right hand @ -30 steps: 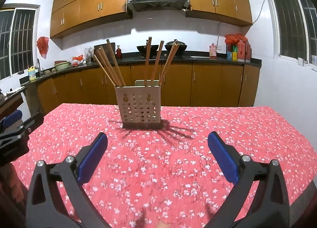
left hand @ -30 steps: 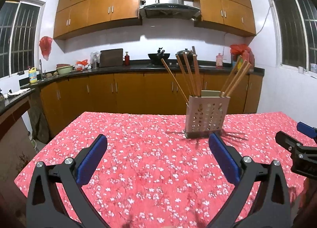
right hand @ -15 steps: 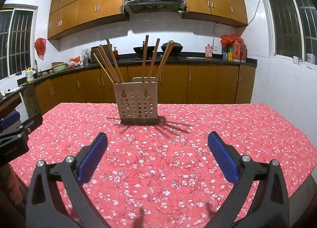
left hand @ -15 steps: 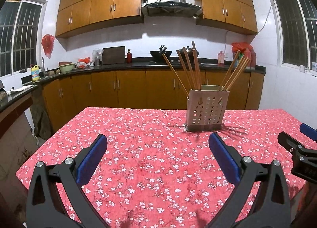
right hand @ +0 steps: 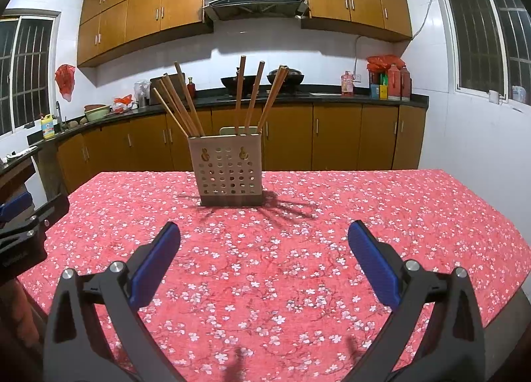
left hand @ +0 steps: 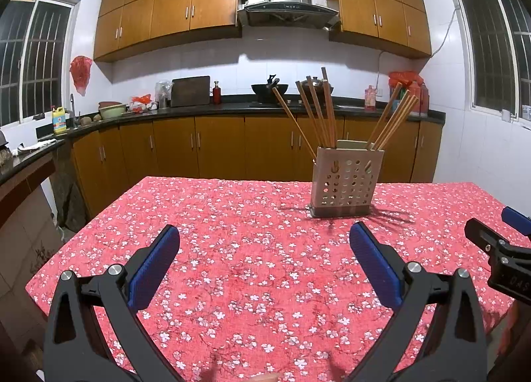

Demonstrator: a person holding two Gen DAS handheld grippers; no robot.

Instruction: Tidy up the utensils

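A perforated beige utensil holder [left hand: 345,181] stands on the red floral tablecloth [left hand: 252,249], with several wooden chopsticks [left hand: 318,113] leaning out of it in two bunches. It also shows in the right wrist view [right hand: 229,173], with its chopsticks [right hand: 245,96]. My left gripper [left hand: 264,242] is open and empty, held above the cloth, nearer than the holder and to its left. My right gripper [right hand: 264,239] is open and empty, straight in front of the holder. Each gripper shows at the edge of the other's view: the right gripper [left hand: 504,242] and the left gripper [right hand: 23,219].
The table ends at a left edge [left hand: 66,249] and a right edge [right hand: 517,249]. Beyond it run wooden kitchen cabinets [left hand: 232,146] with a dark counter holding pots [left hand: 265,88], bottles and bowls. Barred windows flank the room.
Both grippers have drawn back and tilted up a little, so the holder looks smaller and more of the room shows. Both stay open and empty.
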